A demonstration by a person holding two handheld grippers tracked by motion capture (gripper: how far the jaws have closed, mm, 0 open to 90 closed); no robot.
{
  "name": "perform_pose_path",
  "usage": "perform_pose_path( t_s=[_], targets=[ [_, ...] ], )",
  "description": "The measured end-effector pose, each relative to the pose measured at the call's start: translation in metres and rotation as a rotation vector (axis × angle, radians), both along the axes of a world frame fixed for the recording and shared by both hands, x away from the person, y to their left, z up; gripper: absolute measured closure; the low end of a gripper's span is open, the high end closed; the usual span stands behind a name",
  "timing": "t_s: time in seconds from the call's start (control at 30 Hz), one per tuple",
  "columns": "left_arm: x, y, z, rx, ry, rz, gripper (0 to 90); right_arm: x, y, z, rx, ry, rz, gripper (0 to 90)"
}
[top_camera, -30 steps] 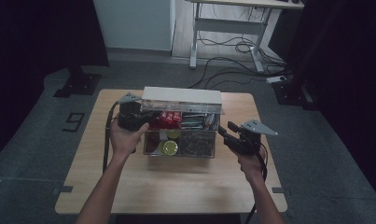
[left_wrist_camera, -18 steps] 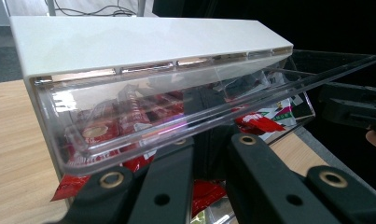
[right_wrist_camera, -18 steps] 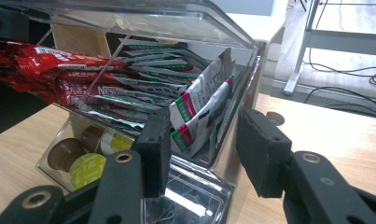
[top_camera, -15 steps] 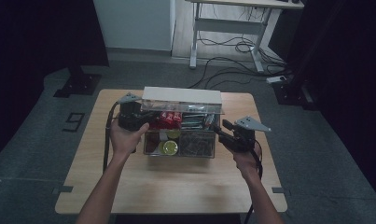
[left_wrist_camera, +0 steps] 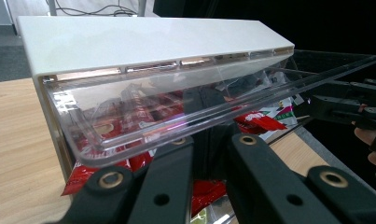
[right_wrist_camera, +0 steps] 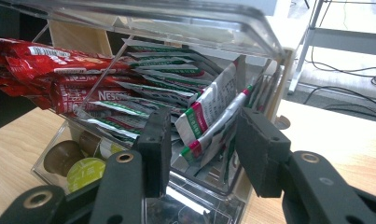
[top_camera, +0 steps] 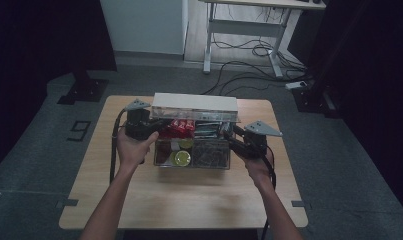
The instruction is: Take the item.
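Right hand-held gripper (right_wrist_camera: pixel 202 154) astride upright sachets (right_wrist_camera: pixel 209 116)

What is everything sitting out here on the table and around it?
Organiser box: one, clear with white lid, table centre.
Red sachets: several, upper left compartment.
Green-striped sachets: several, upper right compartment.
Coffee pods: a few, green and brown, front left compartment.
Table: one, light wood.
Desk frame: one, white, behind, with cables on the floor.
Left hand-held gripper: black, shut on the clear lid flap.
Right hand-held gripper: black, open around a green-striped sachet.
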State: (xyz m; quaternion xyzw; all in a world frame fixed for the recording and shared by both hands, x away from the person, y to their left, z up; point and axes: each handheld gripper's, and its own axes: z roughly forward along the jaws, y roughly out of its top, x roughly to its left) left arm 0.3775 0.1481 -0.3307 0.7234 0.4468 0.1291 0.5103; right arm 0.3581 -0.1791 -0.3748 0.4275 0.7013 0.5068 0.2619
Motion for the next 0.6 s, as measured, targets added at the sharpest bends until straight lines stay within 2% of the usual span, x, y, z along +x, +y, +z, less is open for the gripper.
perform_pose_path(
  t_s=[0.4, 0.6],
  targets=[
    [0.001, 0.002, -0.001, -0.002, -0.001, 0.002, 89.3, 0.004, 0.01, -0.001, -0.003, 0.014, 0.015, 55.9],
    [0.001, 0.002, -0.001, -0.001, 0.0, 0.003, 89.3, 0.006, 0.014, -0.003, -0.038, 0.008, -0.015, 55.4]
  ],
)
